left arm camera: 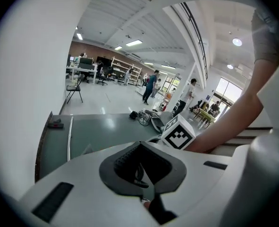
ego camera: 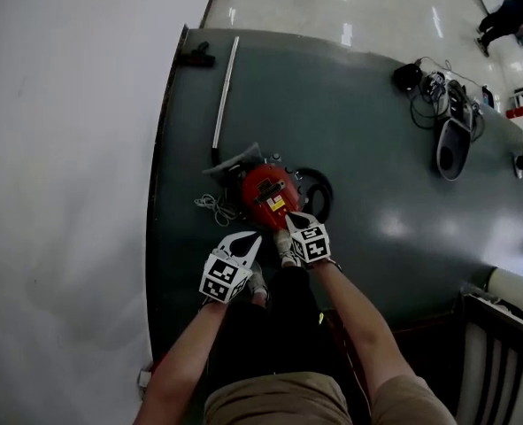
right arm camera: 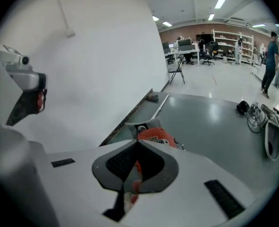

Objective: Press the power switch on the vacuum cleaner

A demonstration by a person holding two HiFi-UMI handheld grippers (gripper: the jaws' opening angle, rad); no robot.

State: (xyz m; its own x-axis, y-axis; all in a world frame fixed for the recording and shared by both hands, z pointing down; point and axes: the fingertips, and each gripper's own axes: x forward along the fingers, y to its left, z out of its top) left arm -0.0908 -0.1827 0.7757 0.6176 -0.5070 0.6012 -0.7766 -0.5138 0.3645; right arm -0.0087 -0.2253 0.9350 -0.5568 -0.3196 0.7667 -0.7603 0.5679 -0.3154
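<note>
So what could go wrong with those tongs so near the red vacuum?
The right tongs are shut, at the rounded red vacuum cleaner; a push could slip off its shell or shove it along, since nothing holds it. The loose white cord lies near the left tongs and might snag.

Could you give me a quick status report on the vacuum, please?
Left gripper and right gripper both shut, empty. Right gripper at the vacuum's near end, left gripper just short of it. Cord lies off to the side, nothing blocking.
</note>
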